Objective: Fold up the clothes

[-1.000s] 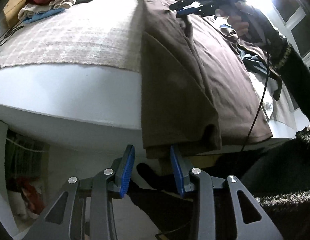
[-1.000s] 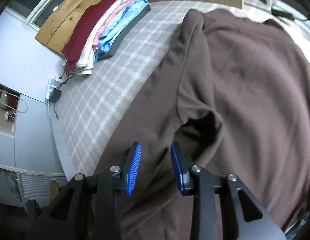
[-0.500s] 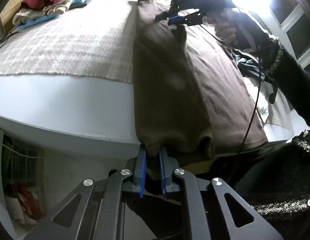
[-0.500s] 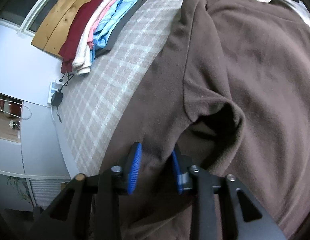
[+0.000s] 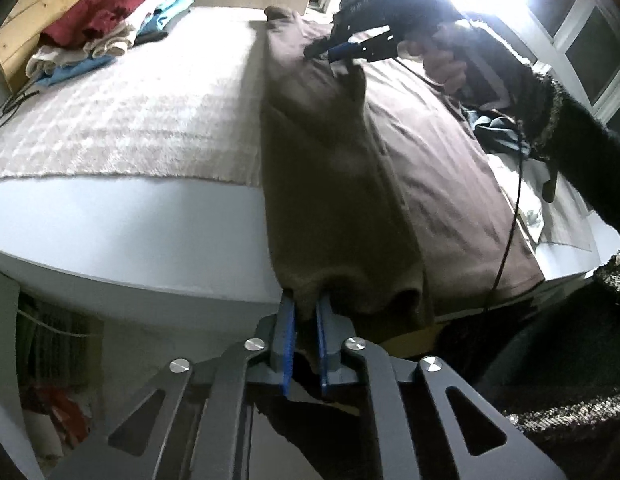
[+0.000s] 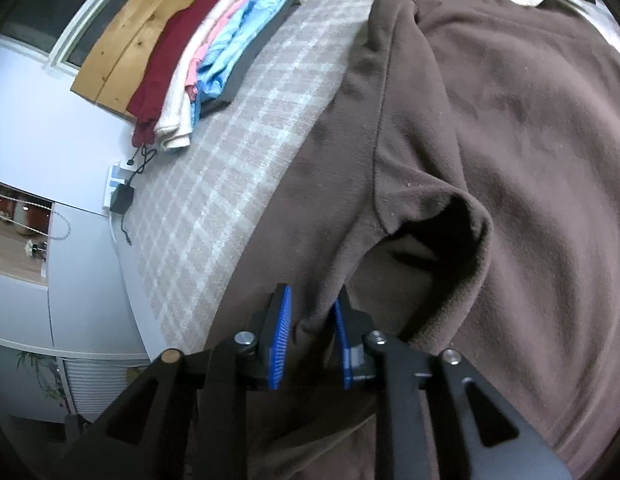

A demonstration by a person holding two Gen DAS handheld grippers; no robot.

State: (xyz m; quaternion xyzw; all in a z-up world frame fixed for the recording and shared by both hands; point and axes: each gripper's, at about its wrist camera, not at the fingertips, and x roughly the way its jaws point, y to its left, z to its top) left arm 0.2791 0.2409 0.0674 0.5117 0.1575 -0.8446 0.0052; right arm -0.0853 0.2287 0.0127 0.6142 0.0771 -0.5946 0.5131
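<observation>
1. A brown garment (image 5: pixel 409 168) is spread across the checked bed cover (image 5: pixel 142 120), its hem hanging over the near edge.
2. The hem is clamped by the left gripper (image 5: pixel 306 320).
3. The right gripper (image 6: pixel 311 320) is closing on a sleeve fold, which is pinched between its pads.
4. Folded clothes (image 6: pixel 214 60) are stacked at the far corner.

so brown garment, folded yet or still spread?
Partly folded. The brown garment lies mostly spread on the bed, one side strip doubled onto it. Left gripper and right gripper pinch that strip.

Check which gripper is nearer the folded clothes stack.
Right. The right gripper grips the brown garment up the bed, beside the folded clothes stack; the left gripper pinches its hem at the bed's near edge.
</observation>
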